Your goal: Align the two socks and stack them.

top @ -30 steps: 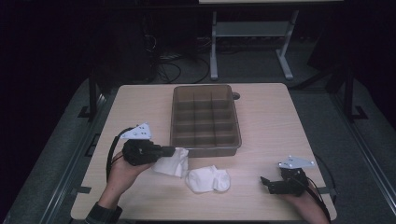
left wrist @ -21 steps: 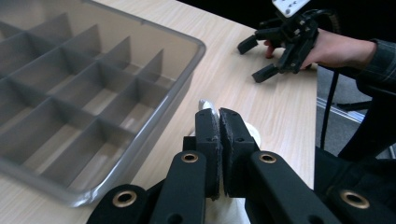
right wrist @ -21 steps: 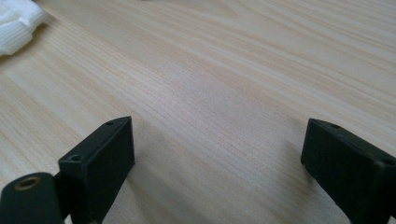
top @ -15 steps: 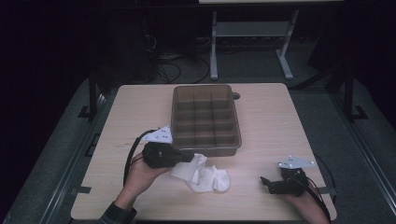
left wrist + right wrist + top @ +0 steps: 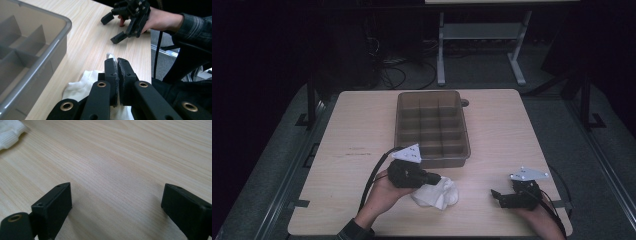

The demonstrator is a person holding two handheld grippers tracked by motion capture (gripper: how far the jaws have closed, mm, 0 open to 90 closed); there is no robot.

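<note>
A white sock [image 5: 439, 195] lies bunched on the wooden table near its front edge, just in front of the tray. My left gripper [image 5: 439, 178] lies on its upper left part, pointing right. In the left gripper view its jaws [image 5: 117, 61] are pressed together with white fabric [image 5: 82, 83] pinched at their tips. My right gripper [image 5: 497, 195] rests on the table at the front right, apart from the sock, jaws wide open over bare wood [image 5: 116, 200]. It also shows farther off in the left gripper view [image 5: 111, 28]. A corner of the sock [image 5: 8, 132] shows in the right gripper view.
A grey-brown tray [image 5: 398, 125] with several empty compartments stands in the middle of the table, its near rim [image 5: 50, 17] close to my left gripper. Bare wood lies between the sock and my right gripper. Beyond the table are cables and a metal stand.
My left gripper has moved right and toward the front edge, dragging white fabric with it; two separate white pieces now form one bunch. The right gripper has stayed put.
</note>
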